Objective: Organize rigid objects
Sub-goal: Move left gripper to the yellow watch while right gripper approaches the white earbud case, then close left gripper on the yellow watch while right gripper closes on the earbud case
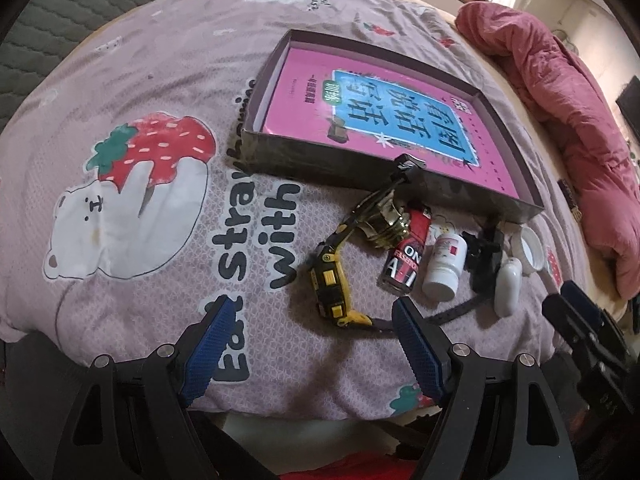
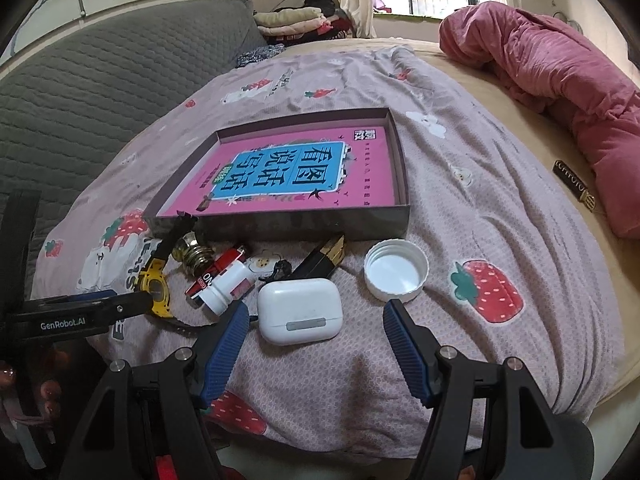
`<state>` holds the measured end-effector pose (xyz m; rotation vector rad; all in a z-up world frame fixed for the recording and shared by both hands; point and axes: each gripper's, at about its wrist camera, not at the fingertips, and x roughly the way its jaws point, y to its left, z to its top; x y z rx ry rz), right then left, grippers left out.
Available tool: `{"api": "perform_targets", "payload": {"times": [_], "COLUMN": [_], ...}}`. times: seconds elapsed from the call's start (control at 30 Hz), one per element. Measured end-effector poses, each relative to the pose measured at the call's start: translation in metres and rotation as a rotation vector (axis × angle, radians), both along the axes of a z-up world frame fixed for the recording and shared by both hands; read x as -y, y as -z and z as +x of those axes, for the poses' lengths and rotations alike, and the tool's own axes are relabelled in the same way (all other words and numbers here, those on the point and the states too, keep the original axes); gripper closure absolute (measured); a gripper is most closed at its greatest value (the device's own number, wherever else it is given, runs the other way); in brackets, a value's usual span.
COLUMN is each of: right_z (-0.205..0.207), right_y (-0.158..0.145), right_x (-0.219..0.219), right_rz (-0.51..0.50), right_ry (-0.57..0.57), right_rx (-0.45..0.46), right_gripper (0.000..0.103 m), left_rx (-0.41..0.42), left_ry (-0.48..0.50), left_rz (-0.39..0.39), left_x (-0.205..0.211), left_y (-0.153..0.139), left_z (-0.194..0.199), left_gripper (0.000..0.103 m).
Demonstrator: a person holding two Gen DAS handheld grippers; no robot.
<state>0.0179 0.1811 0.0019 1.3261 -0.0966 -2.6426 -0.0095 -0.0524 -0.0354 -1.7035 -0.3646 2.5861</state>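
Directly ahead of the wide-open right tool (image 2: 312, 354), on the bed, lies the white earbud case (image 2: 299, 310) (light, stiff, slippery-looking), best pinched across its flat sides; the left tool (image 1: 310, 346) gapes empty.
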Motion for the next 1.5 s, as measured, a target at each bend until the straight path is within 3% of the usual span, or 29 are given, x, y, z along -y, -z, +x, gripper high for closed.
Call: {"api": "perform_targets", "payload": {"times": [0.13, 0.2, 0.27, 0.57, 1.03, 1.3, 1.5], "right_z": [-0.002, -0.005, -0.007, -0.017, -0.032, -0.035, -0.037], "right_y": [0.004, 0.008, 0.013, 0.027, 0.046, 0.048, 0.048], "right_x": [0.001, 0.001, 0.001, 0.007, 0.005, 0.008, 0.006], "right_rz": [0.0, -0.004, -0.01, -0.02, -0.055, -0.059, -0.076], "right_ry": [-0.008, -0.012, -0.019, -0.05, -0.092, -0.119, -0.127], "right_rx": [0.015, 0.031, 0.053, 0.085, 0.117, 0.106, 0.096], "right_gripper": [0.034, 0.034, 0.034, 0.034, 0.034, 0.043, 0.044], "left_rx": [0.02, 0.034, 0.042, 0.049, 0.041, 0.049, 0.059], "left_ry": [-0.015, -0.016, -0.015, 0.024, 0.037, 0.019, -0.006], "left_rz": [0.011, 0.011, 0.006, 0.025, 0.055, 0.064, 0.076], "left_x": [-0.002, -0.002, -0.004, -0.016, -0.018, -0.017, -0.017], "left_y": [0.005, 0.008, 0.011, 0.019, 0.025, 0.025, 0.025], "left_z": [-0.005, -0.008, -0.011, -0.02, -0.023, -0.023, -0.025], "left_gripper": [0.025, 0.036, 0.037, 0.064, 0.066, 0.066, 0.066]}}
